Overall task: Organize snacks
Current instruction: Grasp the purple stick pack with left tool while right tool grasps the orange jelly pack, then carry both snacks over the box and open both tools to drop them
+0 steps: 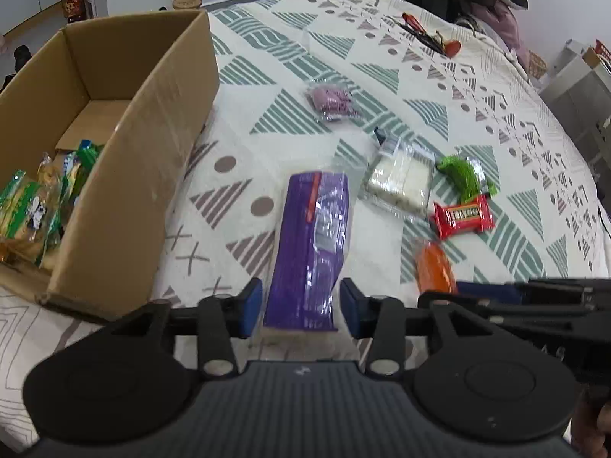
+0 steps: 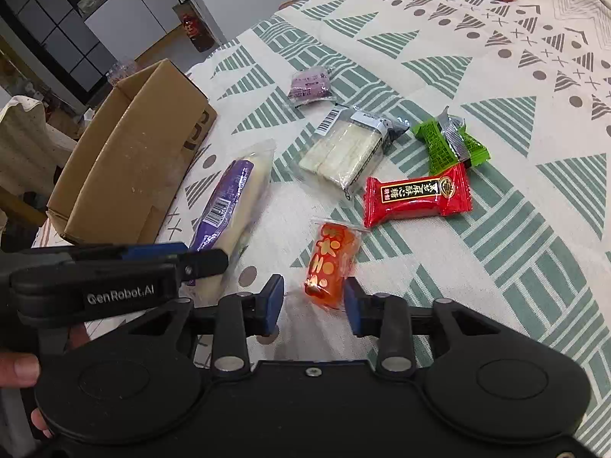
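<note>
A long purple snack packet lies on the patterned bedspread. Its near end sits between the blue pads of my left gripper, which stands open with a thin gap on each side. My right gripper is open around the near end of an orange jelly packet; the right pad is at its edge and the left pad is clear of it. A cardboard box to the left holds several green and yellow snack bags.
Loose on the bedspread are a red candy, a green candy, a clear pack of white bars and a small purple packet. Red tools lie far back. A person's hand shows at the left.
</note>
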`<control>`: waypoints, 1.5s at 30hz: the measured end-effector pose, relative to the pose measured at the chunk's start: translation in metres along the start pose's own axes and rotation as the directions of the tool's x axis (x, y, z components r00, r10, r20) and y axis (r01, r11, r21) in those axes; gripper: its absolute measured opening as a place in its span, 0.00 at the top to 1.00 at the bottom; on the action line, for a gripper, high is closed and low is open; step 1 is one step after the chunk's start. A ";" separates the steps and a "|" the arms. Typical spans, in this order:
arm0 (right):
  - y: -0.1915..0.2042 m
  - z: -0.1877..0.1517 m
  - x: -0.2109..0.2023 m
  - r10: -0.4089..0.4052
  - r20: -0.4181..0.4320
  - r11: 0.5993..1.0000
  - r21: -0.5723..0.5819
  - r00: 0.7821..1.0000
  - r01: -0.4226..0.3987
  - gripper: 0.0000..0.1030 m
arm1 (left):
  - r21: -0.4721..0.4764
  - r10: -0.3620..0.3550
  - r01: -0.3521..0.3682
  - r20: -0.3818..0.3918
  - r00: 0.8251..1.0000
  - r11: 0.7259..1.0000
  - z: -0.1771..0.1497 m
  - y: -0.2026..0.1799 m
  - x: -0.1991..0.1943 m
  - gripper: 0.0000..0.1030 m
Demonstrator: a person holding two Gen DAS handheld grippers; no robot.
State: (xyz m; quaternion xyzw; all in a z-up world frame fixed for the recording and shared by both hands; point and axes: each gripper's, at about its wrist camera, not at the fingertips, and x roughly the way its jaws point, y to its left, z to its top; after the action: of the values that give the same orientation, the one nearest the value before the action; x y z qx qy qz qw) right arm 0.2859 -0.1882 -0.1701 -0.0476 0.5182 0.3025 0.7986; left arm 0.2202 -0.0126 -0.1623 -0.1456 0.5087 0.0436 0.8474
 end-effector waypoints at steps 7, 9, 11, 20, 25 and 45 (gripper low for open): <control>-0.004 0.005 0.007 -0.005 0.005 1.000 0.013 1.000 0.005 0.58 | -0.023 -0.012 0.013 0.032 0.999 1.000 0.013 0.001 0.009 0.50; -0.004 0.006 0.009 -0.006 0.009 1.000 0.005 1.000 0.006 0.58 | -0.020 -0.017 0.018 0.035 0.999 1.000 0.016 -0.001 0.013 0.50; -0.003 0.007 0.011 -0.008 0.013 1.000 0.001 1.000 0.008 0.58 | -0.017 -0.015 0.015 0.030 0.999 1.000 0.017 -0.001 0.019 0.50; -0.005 0.009 0.015 -0.030 0.013 0.999 -0.011 0.999 0.030 0.69 | 0.004 0.018 -0.018 0.018 1.000 1.000 0.019 -0.006 0.033 0.62; -0.007 0.009 0.012 -0.021 0.018 1.000 0.006 1.000 0.021 0.80 | -0.009 0.013 -0.013 0.030 0.999 1.000 0.020 -0.004 0.025 0.67; 0.028 0.015 -0.037 0.025 0.181 0.999 -0.025 0.983 -0.021 0.81 | -0.007 0.027 -0.026 0.167 0.986 1.000 0.018 -0.004 -0.057 0.68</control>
State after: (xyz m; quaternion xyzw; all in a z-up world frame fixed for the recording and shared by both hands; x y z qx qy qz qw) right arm 0.2724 -0.1759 -0.1249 -0.0231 0.4405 0.3206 0.8382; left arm 0.2089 -0.0066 -0.1034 -0.1367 0.4375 0.0681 0.8862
